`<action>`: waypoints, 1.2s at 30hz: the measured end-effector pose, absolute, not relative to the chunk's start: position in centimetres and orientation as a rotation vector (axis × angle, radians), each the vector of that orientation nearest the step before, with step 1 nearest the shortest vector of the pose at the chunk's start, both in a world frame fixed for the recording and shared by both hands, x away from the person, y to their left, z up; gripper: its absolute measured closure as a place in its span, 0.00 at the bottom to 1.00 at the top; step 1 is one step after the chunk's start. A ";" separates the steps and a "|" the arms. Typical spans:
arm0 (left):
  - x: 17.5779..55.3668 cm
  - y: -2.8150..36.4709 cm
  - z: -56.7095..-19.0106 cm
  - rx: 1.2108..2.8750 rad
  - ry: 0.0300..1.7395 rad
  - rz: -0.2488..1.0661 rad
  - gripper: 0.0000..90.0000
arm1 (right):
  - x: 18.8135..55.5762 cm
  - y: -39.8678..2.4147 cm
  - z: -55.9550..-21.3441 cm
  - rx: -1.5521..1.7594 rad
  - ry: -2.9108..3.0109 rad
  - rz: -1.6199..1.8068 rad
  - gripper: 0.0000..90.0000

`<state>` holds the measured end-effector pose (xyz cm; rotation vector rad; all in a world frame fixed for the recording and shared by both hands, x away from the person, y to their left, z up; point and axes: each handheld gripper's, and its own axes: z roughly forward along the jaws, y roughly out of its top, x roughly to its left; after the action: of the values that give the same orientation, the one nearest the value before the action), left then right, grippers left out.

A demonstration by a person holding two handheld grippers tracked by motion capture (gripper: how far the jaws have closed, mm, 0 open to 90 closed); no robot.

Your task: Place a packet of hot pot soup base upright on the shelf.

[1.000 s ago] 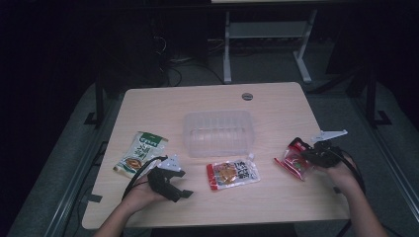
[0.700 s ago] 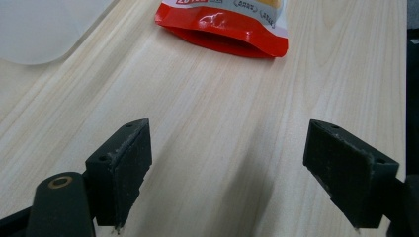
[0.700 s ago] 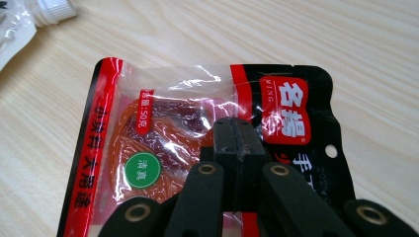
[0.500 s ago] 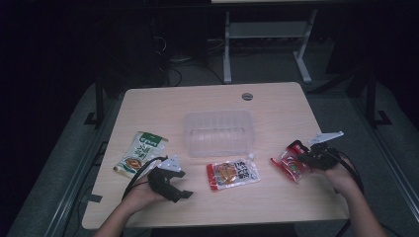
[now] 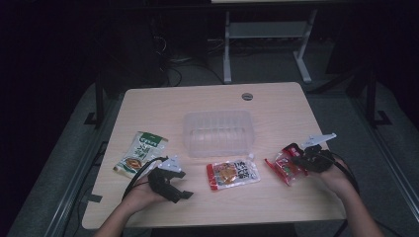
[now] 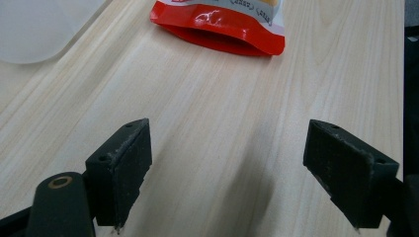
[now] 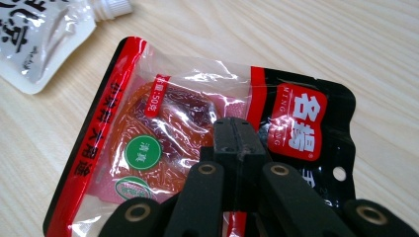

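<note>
Two jaws of the right gripper [image 7: 236, 129] stay clamped on the red-and-black snack packet [image 7: 163, 148], carrying it nearer the clear container [image 5: 218, 132]; left gripper [image 6: 228, 163] gapes empty.

The red-and-black plastic snack packet [image 7: 197, 148] has white characters and green round marks; the light wooden desk [image 6: 237, 138] shows pale grain.

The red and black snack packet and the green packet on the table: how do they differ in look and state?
The red and black snack packet lies at the table's right side, with the right gripper shut on it; the green packet lies at the left, with nothing gripping it. The first is red and black with a clear window, the second green and pale. The open left gripper rests near the green packet. Both are flat sealed pouches on the wooden table.
</note>
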<state>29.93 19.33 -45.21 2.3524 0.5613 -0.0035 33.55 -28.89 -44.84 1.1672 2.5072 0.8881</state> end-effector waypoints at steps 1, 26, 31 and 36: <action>29.9 19.3 -45.2 2.352 0.561 -0.003 0.20 | 33.5 -28.8 -44.9 1.159 2.512 0.893 1.00; 30.0 19.0 -45.1 2.349 0.551 0.002 0.21 | 32.4 -24.9 -44.8 1.007 2.639 0.930 1.00; 30.1 18.9 -45.1 2.355 0.534 0.009 0.21 | 32.3 -24.3 -44.8 0.984 2.649 0.928 1.00; 29.9 18.3 -44.4 2.306 0.518 0.010 0.25 | 32.2 -23.7 -44.7 0.949 2.654 0.925 1.00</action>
<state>29.94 18.33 -44.38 2.3064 0.5179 0.0099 32.17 -23.70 -44.74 0.9494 2.6539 0.9246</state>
